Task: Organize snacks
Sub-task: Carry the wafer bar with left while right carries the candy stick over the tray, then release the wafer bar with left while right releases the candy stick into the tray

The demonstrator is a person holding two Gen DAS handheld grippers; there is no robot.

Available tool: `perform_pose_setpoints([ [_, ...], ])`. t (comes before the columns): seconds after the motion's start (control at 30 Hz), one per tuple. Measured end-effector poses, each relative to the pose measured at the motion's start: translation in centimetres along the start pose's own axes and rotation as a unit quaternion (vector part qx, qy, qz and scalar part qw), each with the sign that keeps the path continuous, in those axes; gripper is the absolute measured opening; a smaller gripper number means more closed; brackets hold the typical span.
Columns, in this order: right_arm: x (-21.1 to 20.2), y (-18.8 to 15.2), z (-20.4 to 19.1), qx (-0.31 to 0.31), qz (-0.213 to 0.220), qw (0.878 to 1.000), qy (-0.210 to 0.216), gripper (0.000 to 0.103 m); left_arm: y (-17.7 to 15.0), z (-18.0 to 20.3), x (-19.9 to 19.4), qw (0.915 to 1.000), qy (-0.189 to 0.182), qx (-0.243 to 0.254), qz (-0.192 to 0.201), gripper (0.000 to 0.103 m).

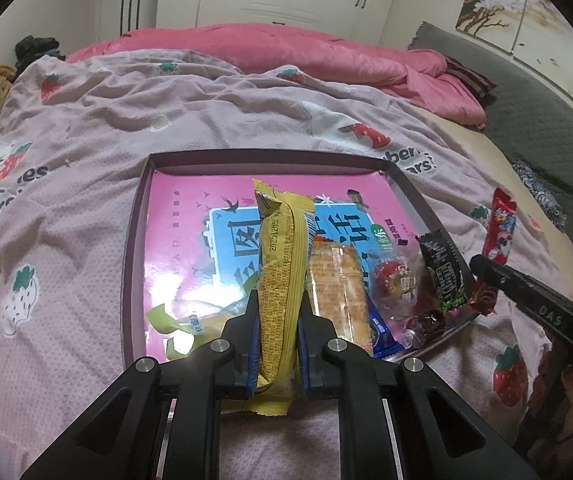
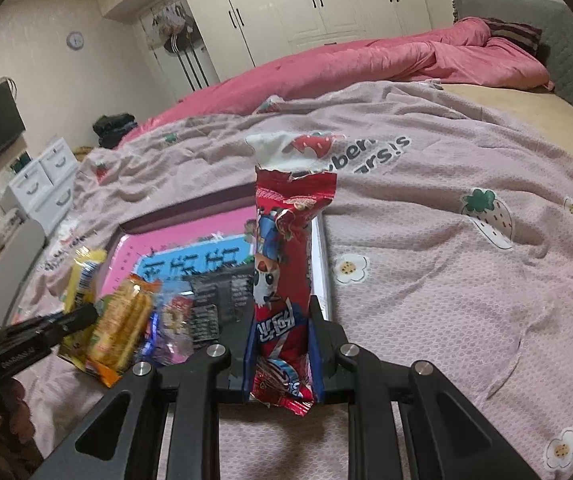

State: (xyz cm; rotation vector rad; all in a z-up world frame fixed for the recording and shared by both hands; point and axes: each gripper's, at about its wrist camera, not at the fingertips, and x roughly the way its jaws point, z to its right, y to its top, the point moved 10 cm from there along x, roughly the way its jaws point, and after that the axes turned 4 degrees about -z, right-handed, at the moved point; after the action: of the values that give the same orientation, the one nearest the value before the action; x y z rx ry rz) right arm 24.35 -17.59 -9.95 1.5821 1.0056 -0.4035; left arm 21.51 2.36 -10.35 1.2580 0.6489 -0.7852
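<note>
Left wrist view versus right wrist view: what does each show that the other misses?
Only the left wrist view shows the left gripper clamping the yellow snack, plus a green wrapper. Only the right wrist view shows the wall clock and white drawers. Both show the pink tray, the orange cracker pack and the red snack in the right gripper.

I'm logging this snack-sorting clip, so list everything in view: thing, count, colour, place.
Yellow snack pack: 1, yellow, clamped in the left tool above the tray.
Red snack pack: 1, red, clamped in the right tool by the tray's right edge.
Tray: 1, dark rim, pink and blue base, on the bedspread.
Orange cracker pack: 1, orange, in the tray.
Black snack pack: 1, black, at the tray's right side.
Bedspread: 1, pale pink, strawberry print, over the bed.
Quilt: 1, bright pink, far side of the bed.
Wardrobe: 1, cream, against the far wall.
Left tool: 1, black.
Right tool: 1, black.
</note>
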Motion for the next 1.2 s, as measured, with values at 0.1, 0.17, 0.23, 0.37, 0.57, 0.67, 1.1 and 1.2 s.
perform_pose_setpoints([
  [0.1,0.5,-0.2,-0.1,-0.004,-0.004,1.000,-0.004,0.022,0.0,0.1,0.0,1.0000,-0.001,0.003,0.000,0.015],
  [0.17,0.7,-0.2,-0.1,-0.006,-0.003,1.000,-0.006,0.022,0.1,0.1,0.1,1.0000,-0.001,0.003,0.000,0.015],
  [0.23,0.8,-0.1,0.0,-0.006,-0.003,1.000,-0.011,0.022,0.1,0.1,0.1,1.0000,-0.002,0.003,0.000,0.016],
  [0.37,0.7,0.0,0.4,-0.001,-0.002,1.000,-0.016,0.024,0.2,0.0,0.1,1.0000,-0.002,0.003,0.001,0.016],
  [0.57,0.0,0.3,0.8,0.008,0.010,1.000,-0.015,0.041,0.4,-0.2,-0.1,1.0000,0.001,-0.003,0.005,0.028],
  [0.67,-0.7,0.6,0.8,0.008,0.020,1.000,-0.014,0.042,0.7,-0.4,-0.6,0.9999,-0.002,-0.008,0.011,0.047],
  [1.1,-6.0,-0.1,-2.7,-0.033,0.050,0.998,0.009,0.056,0.9,-0.3,-5.3,0.9990,0.006,-0.006,0.045,0.068],
  [1.2,-6.8,-1.2,-4.3,-0.055,0.046,0.997,0.009,0.059,-0.1,-0.5,-6.4,0.9990,0.015,-0.007,0.042,0.073],
])
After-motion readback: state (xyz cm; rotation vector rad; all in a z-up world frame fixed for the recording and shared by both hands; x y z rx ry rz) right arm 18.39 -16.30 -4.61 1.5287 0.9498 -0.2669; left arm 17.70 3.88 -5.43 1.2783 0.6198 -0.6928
